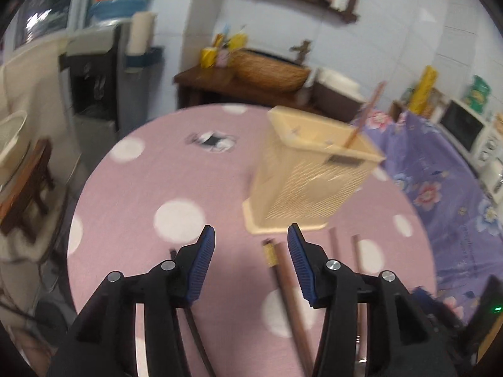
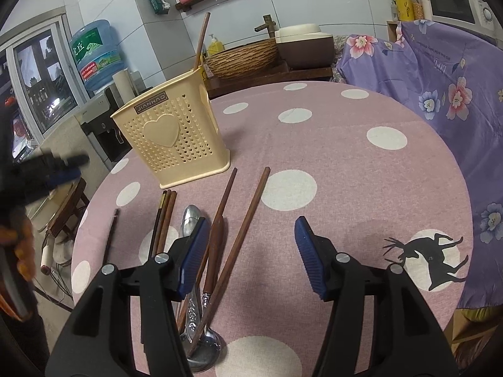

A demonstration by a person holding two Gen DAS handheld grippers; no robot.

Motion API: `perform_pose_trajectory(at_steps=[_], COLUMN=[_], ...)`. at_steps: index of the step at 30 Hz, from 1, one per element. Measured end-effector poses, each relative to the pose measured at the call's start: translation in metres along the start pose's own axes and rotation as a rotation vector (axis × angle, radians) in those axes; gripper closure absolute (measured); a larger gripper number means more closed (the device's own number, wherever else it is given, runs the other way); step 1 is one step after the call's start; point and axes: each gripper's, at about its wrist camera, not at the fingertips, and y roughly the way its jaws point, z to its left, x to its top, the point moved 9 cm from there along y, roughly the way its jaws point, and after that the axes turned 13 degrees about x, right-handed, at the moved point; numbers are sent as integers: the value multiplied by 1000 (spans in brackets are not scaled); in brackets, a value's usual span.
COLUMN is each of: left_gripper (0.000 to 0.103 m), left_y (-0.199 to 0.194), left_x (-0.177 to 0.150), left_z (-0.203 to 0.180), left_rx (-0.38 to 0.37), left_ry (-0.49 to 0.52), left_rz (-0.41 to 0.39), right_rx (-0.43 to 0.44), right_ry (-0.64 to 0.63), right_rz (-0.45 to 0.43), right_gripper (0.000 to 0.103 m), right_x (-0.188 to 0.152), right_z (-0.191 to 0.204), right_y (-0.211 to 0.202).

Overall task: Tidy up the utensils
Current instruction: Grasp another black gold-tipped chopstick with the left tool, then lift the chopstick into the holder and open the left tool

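The round table [image 2: 361,169], under a pink cloth with white polka dots, fills most of both views. On it stands the cream perforated utensil holder [image 2: 176,144], upright, with a raised heart on its face and a "JIANHAO" label near the rim; in the right wrist view it sits at about 11 o'clock from the picture's centre, in the left wrist view [image 1: 309,176] at about 1 o'clock, blurred. One brown chopstick [image 2: 201,42] stands in the holder, leaning out over its far rim.

The right gripper [image 2: 251,254] hovers over the cloth with its blue-padded fingers spread wide and nothing between them. The left gripper [image 1: 251,264] is likewise wide open and empty above the table.

The loose utensils lie on the cloth just in front of the holder, at 6 to 8 o'clock in the right wrist view: a metal spoon [image 2: 191,220] partly hidden behind the right gripper's left finger, a long wooden chopstick [image 2: 248,213], a wooden-handled utensil [image 2: 220,226], a pair of dark chopsticks [image 2: 163,216] lying side by side, and a single thin chopstick [image 2: 111,232] apart near the table edge.
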Motion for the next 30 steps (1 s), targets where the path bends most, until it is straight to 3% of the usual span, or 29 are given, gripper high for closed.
perform_pose_trajectory(at_steps=[4, 6, 8, 9, 10, 11, 13, 18, 23, 27, 30], left_gripper=[56, 55, 54, 56, 57, 58, 60, 68, 93, 94, 95], left_y=[32, 38, 49, 59, 60, 56, 59, 55, 57, 60, 61], left_x=[-28, -35, -43, -52, -55, -53, -58, -60, -64, -62, -60], left_z=[45, 71, 106, 115, 119, 119, 114, 110, 85, 80, 79], left_rx=[193, 325, 450, 424, 381, 395, 381, 383, 390, 415, 382], left_ry=[11, 40, -15, -57, -84, -68, -23, -19, 55, 85, 69], left_rz=[55, 20, 4, 66, 66, 41, 74, 80, 77, 60, 73], right_rx=[-6, -4, -1, 1, 4, 6, -6, -10, -15, -15, -17], right_ry=[1, -1, -4, -4, -8, -19, -36, -13, -4, -10, -5], right_rz=[8, 14, 20, 26, 34, 40, 43, 49, 56, 58, 53], right_gripper=[46, 46, 46, 46, 46, 46, 46, 46, 46, 46, 46], right_x=[-2, -3, -5, -7, -8, -9, -9, -12, -13, -14, -13], right_z=[-1, 1, 3, 4, 5, 8, 10, 8, 7, 8, 6], right_y=[2, 4, 6, 7, 9, 10, 10, 13, 15, 14, 12])
